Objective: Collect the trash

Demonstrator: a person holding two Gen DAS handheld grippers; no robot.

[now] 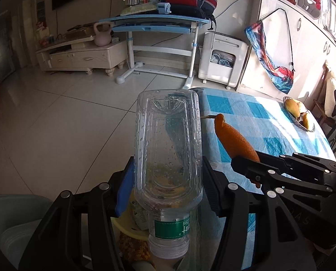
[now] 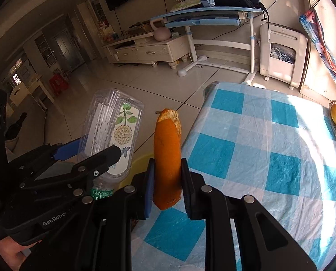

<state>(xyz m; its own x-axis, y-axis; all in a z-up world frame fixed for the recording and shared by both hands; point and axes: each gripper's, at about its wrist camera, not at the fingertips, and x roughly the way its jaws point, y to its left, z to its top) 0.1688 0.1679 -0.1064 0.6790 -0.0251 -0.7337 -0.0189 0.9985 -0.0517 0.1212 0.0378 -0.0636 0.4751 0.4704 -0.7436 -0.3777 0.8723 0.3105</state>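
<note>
My left gripper (image 1: 168,180) is shut on an empty clear plastic bottle (image 1: 168,149), held with its white cap toward the camera; the bottle also shows in the right wrist view (image 2: 113,133). Below it lies a yellow bin (image 1: 132,230) holding trash; its rim also shows in the right wrist view (image 2: 141,160). My right gripper (image 2: 168,180) is shut on a long orange peel (image 2: 166,158), held upright over the table's left edge. The right gripper with the peel (image 1: 233,137) also shows to the right in the left wrist view.
A table with a blue-checked cloth (image 2: 269,146) spreads to the right, with a dish of fruit (image 1: 298,115) at its far side. Tiled floor (image 1: 66,124) lies to the left. A blue desk (image 1: 159,22), a white appliance (image 1: 222,61) and a TV cabinet (image 1: 82,56) stand at the back.
</note>
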